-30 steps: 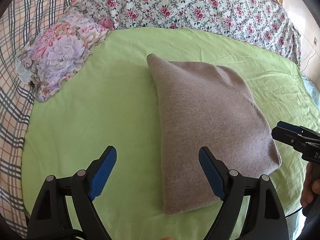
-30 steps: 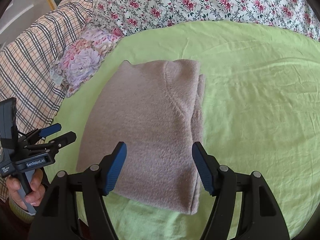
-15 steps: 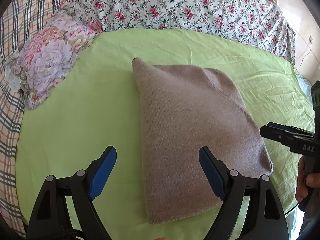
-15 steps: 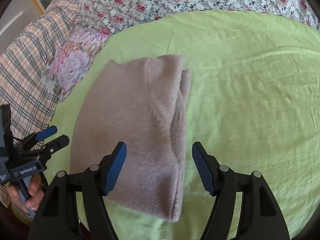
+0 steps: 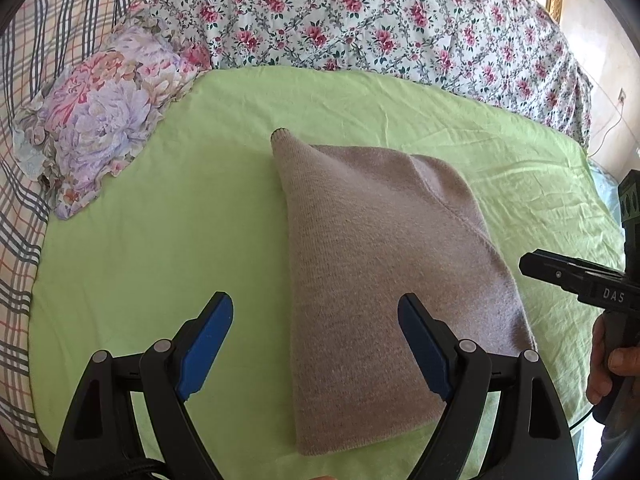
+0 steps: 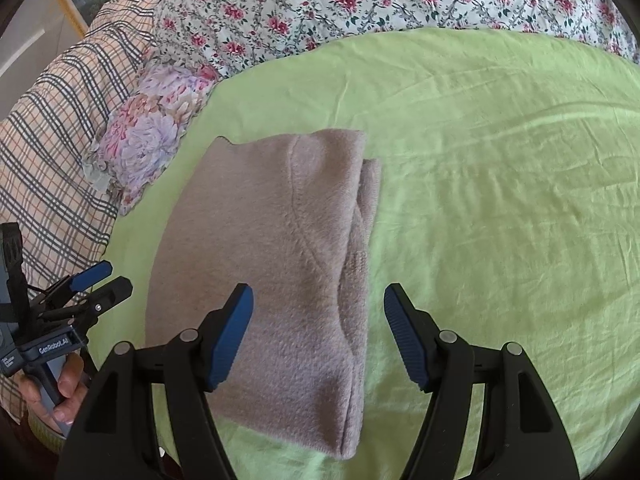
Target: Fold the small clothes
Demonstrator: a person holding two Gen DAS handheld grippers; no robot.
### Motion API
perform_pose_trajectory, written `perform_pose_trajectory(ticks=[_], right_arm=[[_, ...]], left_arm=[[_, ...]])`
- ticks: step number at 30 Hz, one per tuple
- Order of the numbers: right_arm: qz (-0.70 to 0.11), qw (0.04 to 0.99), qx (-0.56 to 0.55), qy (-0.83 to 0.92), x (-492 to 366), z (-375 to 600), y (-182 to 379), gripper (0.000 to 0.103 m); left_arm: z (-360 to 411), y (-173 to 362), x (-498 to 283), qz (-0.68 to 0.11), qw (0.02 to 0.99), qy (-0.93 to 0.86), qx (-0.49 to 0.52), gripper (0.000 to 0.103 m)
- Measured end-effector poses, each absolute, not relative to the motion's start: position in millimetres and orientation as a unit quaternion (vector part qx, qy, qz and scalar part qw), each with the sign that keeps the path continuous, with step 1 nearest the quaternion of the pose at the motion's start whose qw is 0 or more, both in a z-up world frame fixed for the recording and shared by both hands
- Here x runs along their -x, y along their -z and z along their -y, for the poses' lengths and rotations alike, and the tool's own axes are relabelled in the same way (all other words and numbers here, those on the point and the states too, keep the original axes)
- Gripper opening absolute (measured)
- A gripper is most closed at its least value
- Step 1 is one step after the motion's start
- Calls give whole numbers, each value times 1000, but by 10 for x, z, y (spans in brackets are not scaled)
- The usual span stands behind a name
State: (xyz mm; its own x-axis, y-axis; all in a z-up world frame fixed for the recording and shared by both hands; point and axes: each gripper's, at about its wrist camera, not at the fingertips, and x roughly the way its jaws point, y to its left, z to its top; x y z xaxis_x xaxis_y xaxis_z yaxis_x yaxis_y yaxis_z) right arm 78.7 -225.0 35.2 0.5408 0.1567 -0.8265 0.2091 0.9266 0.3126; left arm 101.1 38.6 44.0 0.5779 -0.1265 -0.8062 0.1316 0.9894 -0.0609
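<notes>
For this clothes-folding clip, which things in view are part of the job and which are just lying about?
Part of the job:
- folded taupe knit garment
- left gripper, open, empty
- right gripper, open, empty
- green sheet it lies on

Just lying about:
- floral pillow
- rose-print quilt
- plaid blanket

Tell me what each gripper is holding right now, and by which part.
Nothing is held. The left gripper and the right gripper both hang above the folded brown sweater on the green sheet, jaws open and clear of the fabric.
</notes>
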Motion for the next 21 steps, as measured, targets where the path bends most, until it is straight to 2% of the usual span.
perform_pose_trajectory(ticks=[11, 21], right_arm=[[-486, 867, -110, -7, -556, 1919, -406, 69], [-488, 864, -124, -2, -384, 1818, -295, 69]], left_arm=[[-451, -403, -914, -449, 890, 74, 1, 85], [-451, -327, -721, -453, 888, 73, -19, 85]])
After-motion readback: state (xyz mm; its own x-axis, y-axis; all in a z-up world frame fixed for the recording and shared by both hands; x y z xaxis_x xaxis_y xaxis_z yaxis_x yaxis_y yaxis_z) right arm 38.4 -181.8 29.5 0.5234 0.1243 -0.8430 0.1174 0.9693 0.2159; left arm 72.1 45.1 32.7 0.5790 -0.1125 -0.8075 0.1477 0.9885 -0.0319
